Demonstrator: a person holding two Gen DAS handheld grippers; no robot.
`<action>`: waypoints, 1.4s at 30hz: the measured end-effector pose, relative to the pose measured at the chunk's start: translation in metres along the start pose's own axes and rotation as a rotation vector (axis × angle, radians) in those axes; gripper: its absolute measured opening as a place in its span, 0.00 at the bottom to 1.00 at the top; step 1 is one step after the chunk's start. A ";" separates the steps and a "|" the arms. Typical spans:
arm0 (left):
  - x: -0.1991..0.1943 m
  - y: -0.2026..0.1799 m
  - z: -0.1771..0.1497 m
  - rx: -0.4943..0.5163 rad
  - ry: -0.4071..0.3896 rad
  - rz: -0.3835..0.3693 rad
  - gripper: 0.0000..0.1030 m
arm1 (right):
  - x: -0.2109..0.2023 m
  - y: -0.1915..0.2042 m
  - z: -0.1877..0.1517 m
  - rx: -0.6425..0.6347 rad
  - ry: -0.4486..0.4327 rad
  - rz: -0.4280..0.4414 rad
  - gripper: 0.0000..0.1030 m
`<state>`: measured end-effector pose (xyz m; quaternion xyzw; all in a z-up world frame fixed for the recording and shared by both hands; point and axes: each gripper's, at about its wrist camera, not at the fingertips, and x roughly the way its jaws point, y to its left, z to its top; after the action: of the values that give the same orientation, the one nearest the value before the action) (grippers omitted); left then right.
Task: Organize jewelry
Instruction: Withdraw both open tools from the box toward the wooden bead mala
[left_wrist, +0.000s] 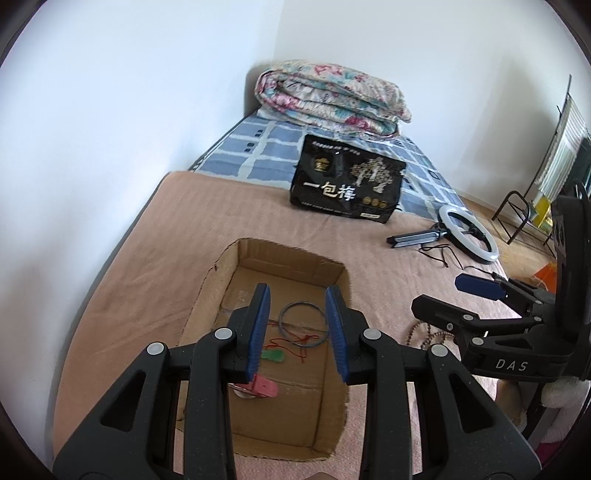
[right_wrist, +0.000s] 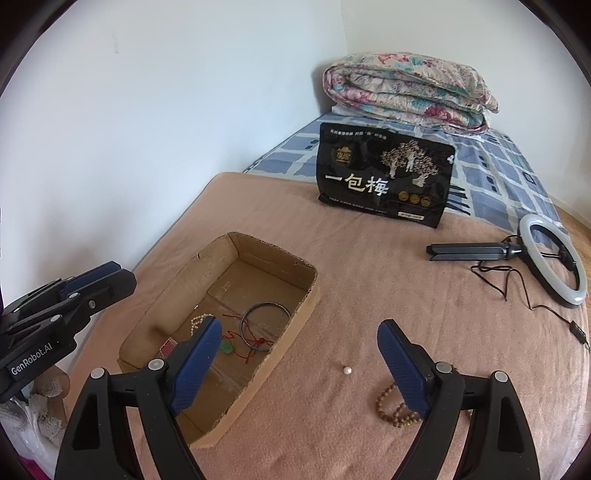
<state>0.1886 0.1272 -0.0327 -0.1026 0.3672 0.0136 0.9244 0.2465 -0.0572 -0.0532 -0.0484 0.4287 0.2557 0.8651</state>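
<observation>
Corrugated cardboard box (right_wrist: 236, 254) on a pink blanket (right_wrist: 369, 277) over the bed, already holding a dark bangle (right_wrist: 264, 328), a green pendant on red cord (right_wrist: 226, 346), a pale bead strand (right_wrist: 199, 322) and a pink piece (left_wrist: 263, 387). Still outside, on the blanket to the right of the box: a lone white pearl (right_wrist: 347, 369) and, nearer and further right, a brown bead bracelet (right_wrist: 395, 410). Left claw (left_wrist: 298, 332) above the box interior, jaws parted moderately, gripping nothing. Right claw (right_wrist: 301, 365) spread wide and empty, straddling the box's right wall and the pearl, one blue pad partly covering the bracelet. Likely trouble from here: a tiny round pearl on soft fabric, apt to roll or sink into the pile under closing pads and squirt out sideways; a loose bracelet pinched by a single loop, likely to dangle and catch on the box rim. Black snack bag (right_wrist: 384, 173), ring light (right_wrist: 554, 258) and folded quilt (right_wrist: 406, 88) far off, no obstacle.
</observation>
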 end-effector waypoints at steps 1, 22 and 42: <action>-0.003 -0.005 0.000 0.010 -0.006 -0.003 0.30 | -0.003 -0.002 0.000 0.001 -0.004 -0.004 0.86; -0.014 -0.087 -0.022 0.155 -0.007 -0.081 0.46 | -0.079 -0.083 -0.045 0.042 -0.042 -0.179 1.00; 0.030 -0.126 -0.041 0.193 0.118 -0.150 0.46 | -0.075 -0.188 -0.099 0.276 0.036 -0.237 1.00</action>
<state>0.1953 -0.0059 -0.0600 -0.0408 0.4119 -0.0970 0.9051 0.2289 -0.2801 -0.0829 0.0160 0.4663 0.0899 0.8799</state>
